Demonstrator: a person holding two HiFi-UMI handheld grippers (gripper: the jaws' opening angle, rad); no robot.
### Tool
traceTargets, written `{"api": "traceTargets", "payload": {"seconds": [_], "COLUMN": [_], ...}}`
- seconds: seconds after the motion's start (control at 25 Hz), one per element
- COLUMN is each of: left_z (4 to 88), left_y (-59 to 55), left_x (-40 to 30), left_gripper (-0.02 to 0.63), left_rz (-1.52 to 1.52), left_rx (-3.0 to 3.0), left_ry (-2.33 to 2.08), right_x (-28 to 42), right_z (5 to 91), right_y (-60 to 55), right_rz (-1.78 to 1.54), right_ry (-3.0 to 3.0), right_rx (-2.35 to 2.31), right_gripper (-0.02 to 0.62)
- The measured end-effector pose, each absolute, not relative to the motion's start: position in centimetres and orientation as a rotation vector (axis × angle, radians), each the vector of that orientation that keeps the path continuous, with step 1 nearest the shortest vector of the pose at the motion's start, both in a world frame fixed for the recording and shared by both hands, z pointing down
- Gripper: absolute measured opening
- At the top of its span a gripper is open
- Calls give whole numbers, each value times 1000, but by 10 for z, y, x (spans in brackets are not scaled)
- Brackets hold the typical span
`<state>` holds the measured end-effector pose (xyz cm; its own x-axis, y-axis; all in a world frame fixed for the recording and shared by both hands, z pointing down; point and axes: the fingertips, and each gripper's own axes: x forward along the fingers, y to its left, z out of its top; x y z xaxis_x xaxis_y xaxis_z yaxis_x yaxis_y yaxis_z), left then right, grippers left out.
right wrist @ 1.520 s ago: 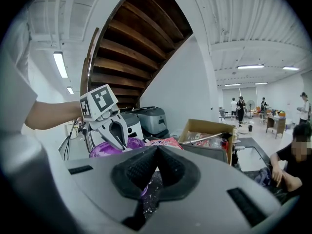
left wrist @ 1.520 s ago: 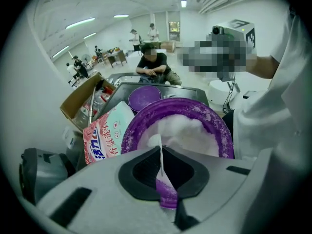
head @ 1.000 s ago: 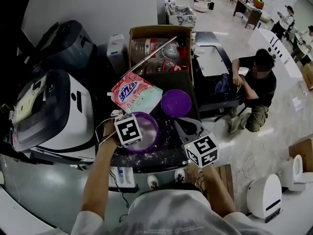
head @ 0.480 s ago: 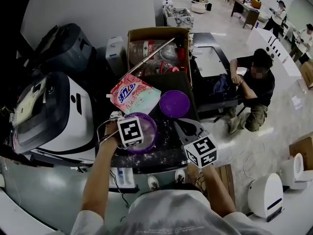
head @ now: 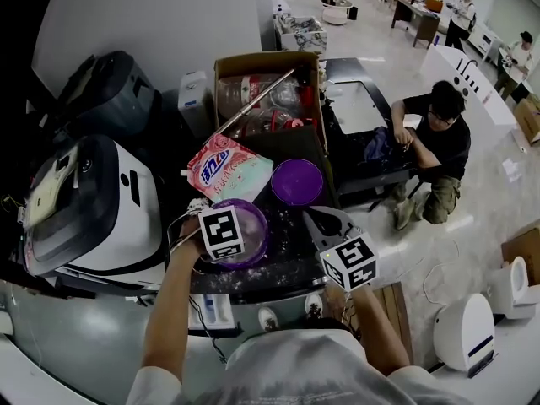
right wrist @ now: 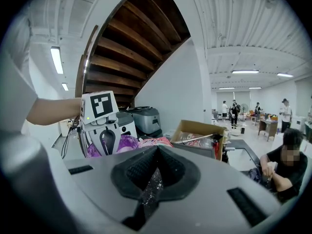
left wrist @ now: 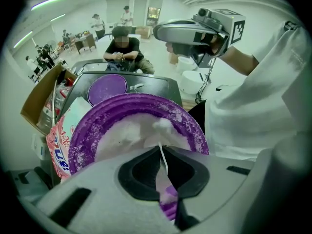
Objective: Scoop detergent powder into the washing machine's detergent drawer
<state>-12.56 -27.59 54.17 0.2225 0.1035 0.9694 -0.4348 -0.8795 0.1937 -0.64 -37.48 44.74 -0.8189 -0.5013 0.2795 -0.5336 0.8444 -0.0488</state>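
While the left gripper [left wrist: 163,177] pinches a thin purple piece [left wrist: 168,200] at the purple bowl [left wrist: 84,139] of white powder [left wrist: 127,133], the right gripper [right wrist: 150,183] hangs beside it, jaws together and empty. The pink detergent bag [head: 226,169] lies just behind the bowl.

dark top [head: 291,267], speckled with spilled white powder [head: 283,236]. purple bowl [head: 257,226] with powder sits near front-left edge. purple lid [head: 296,181] flat, just behind-right of bowl. pink detergent bag [head: 226,169] lies flat just behind bowl, beside lid. open cardboard box [head: 268,60] farther behind bowl, footing hidden.
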Motion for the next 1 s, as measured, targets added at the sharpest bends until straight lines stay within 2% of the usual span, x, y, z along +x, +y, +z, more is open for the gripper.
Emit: {"api": "traceTargets", "payload": {"seconds": [0.48,1.0], "left_z": [523,503], "left_y": [-271,-253], "left_x": [-125,-122], "left_gripper": [15,15], "left_rz": [1533,1208], "left_rx": [2100,2163], "left_ry": [-324,-339], "right_x": [1,-31], "right_z": [436,415], "right_y": [-384,-384], "right_rz": [150,41], "right_ry": [-2787,-2845], "right_rx": [805,653], "right_gripper": [5,5]}}
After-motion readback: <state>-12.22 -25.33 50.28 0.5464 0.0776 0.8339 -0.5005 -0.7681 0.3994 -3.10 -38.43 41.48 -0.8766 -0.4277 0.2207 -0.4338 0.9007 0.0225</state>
